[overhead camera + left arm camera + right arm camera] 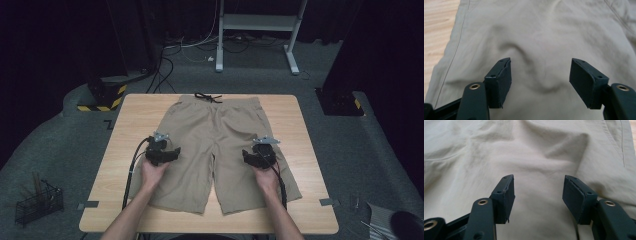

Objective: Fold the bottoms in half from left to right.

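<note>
The person's forearms come in over the table's [115, 165] near edge. The khaki shorts [215, 130] lie flat mid-table, waistband toward the far edge. The left gripper [175, 152] and right gripper [246, 156] are both released, each hovering over a leg. To pinch well, gather a raised wrinkle squarely between the pads [501, 82].

Shorts [220, 150] run past every edge in both gripper views, so waistband and hems are cut off there. In the high view both hands cover cloth on each leg; wire basket [39, 202] contents too dark to tell; person's forearms cut off at bottom edge.
</note>
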`<state>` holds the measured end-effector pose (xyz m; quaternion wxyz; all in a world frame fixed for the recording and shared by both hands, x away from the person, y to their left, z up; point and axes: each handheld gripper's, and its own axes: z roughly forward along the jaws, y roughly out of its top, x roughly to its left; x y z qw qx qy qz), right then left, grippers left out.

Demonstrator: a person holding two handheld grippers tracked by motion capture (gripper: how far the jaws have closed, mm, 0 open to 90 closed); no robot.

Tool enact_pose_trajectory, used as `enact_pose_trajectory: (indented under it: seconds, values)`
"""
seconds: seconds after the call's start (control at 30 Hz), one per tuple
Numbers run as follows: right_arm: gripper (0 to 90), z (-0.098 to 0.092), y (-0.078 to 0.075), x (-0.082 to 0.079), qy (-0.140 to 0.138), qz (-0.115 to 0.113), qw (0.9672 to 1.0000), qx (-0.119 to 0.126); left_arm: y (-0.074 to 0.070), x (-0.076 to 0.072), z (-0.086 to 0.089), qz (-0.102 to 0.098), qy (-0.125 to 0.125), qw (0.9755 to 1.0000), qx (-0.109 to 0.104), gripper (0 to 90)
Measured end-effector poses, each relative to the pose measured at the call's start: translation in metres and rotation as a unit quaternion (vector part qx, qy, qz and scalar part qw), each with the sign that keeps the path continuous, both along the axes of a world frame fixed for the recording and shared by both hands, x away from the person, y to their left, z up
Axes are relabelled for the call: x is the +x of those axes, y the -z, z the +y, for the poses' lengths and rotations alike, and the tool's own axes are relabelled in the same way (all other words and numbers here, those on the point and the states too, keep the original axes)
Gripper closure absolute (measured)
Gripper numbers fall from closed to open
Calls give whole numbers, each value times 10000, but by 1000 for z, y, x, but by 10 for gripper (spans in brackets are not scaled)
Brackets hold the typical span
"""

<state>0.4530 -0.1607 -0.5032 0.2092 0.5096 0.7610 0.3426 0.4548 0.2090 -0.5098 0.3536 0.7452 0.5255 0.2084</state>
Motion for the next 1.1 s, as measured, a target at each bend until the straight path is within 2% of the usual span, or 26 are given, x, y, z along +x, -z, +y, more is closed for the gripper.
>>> enact_pose_trajectory:
  seconds: [0.03, 0.13, 0.17, 0.23, 0.27, 0.33, 0.4, 0.47, 0.5, 0.53, 0.6, 0.7, 0.93, 1.1]
  values:
    - [436, 3, 1, 4, 9, -12, 10000, -41, -1, 5, -1, -97, -59, 9999, -76, 341]
    - [444, 5, 2, 7, 58, -71, 10000, -17, 1, 12, -4, 26, -69, 9999, -99, 332]
    - [442, 6, 6, 11, 137, 32, 9999, -58, 2, 14, -7, 44, -47, 10000, -32, 331]
    - [442, 8, 7, 13, 142, 30, 9998, -116, 5, 17, -9, 48, -49, 10000, -41, 315]
    - [443, 12, 7, 16, 115, -49, 9997, -205, 9, 19, -12, 107, -54, 9999, -9, 311]
    - [443, 16, 7, 20, 140, -41, 9997, -207, 13, 20, -14, 106, -72, 9999, 30, 304]
    - [444, 18, 8, 23, 166, -55, 9996, -218, 13, 20, -15, 77, -66, 9999, 89, 307]
    - [441, 19, 10, 25, 176, 13, 9996, -236, 14, 20, -16, 59, -64, 9999, 78, 307]
    - [434, 19, 16, 27, 183, 126, 9994, -283, 14, 19, -16, 30, -53, 9999, 101, 307]
    - [433, 18, 16, 27, 173, 102, 9994, -273, 15, 18, -18, -18, -4, 9997, 227, 307]
    - [433, 18, 16, 27, 158, 109, 9994, -278, 16, 17, -19, -95, 16, 9995, 291, 310]
    - [431, 16, 16, 28, 9, 84, 9995, -290, 17, 16, -19, -126, 14, 9996, 264, 312]
    - [431, 17, 16, 26, 63, 122, 9995, -288, 17, 11, -21, -156, 14, 9995, 264, 343]
    - [431, 16, 17, 18, 21, 82, 9996, -268, 17, 4, -23, -181, 55, 9994, 295, 371]
